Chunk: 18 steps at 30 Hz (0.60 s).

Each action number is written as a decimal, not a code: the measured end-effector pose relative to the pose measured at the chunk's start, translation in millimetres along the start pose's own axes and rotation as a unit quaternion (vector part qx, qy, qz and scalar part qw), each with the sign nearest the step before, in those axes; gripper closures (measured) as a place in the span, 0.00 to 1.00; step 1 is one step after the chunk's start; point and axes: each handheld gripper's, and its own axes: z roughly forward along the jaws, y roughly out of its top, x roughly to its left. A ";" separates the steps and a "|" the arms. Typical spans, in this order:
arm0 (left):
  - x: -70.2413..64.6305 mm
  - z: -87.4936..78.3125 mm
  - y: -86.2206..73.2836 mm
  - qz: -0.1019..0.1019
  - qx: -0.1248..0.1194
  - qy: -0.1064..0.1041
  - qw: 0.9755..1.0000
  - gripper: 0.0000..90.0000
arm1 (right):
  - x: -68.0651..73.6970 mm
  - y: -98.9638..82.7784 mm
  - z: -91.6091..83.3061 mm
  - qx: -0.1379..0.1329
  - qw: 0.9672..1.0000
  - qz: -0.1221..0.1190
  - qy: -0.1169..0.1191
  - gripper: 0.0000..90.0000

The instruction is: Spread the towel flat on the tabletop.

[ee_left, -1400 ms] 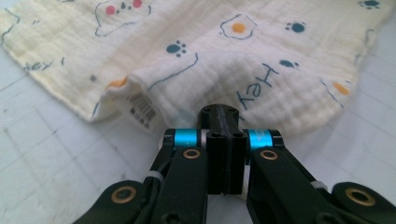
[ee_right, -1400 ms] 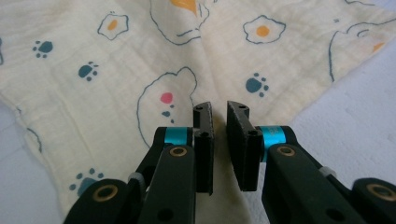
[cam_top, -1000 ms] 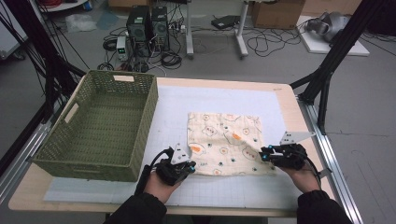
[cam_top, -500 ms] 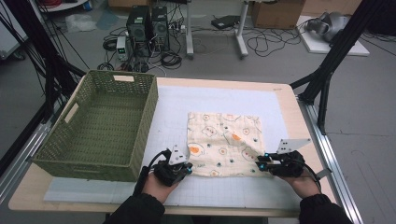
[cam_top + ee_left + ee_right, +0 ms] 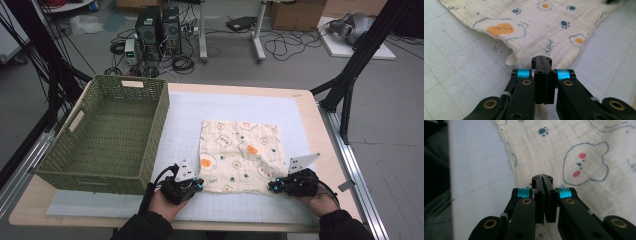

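A cream cloth point(image 5: 240, 150) printed with fried eggs and paw marks lies flat on the white grid mat point(image 5: 230, 107). My left gripper point(image 5: 199, 186) sits at the cloth's near left corner. In the left gripper view the cloth point(image 5: 544, 27) narrows to a corner that runs into my shut left gripper point(image 5: 541, 58). My right gripper point(image 5: 271, 186) is at the near right corner. Its jaws have just been closing, and in the right gripper view my right gripper point(image 5: 542, 178) is shut on the cloth point(image 5: 564, 150) close to its edge.
A green woven basket point(image 5: 160, 120) stands to the left of the cloth, on the table's left half. Bare mat lies between basket and cloth. Black frame posts rise at the table's far corners. Cables and computer boxes sit on the floor beyond.
My right gripper has moved left and toward the near edge, down onto the cloth's near right corner, and its jaws have closed. The left gripper has barely moved.
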 end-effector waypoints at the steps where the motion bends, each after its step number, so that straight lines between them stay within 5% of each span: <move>1: -1.5 -1.9 -1.8 0.000 -0.002 -0.004 1.000 0.99 | 3.5 -0.8 -1.5 -0.004 1.000 -0.002 0.002 0.99; 6: -5.3 -5.6 -6.7 0.007 -0.010 -0.010 1.000 0.92 | 11.3 -4.3 -9.8 -0.029 1.000 0.008 0.000 0.91; 10: -1.5 -4.3 -4.1 0.005 -0.030 -0.011 0.999 0.83 | 3.9 -0.4 -14.0 -0.055 0.998 0.019 -0.024 0.77; 18: 13.1 8.9 10.5 0.007 -0.066 -0.003 0.998 0.75 | -12.6 8.1 -14.6 -0.088 0.994 0.032 -0.049 0.66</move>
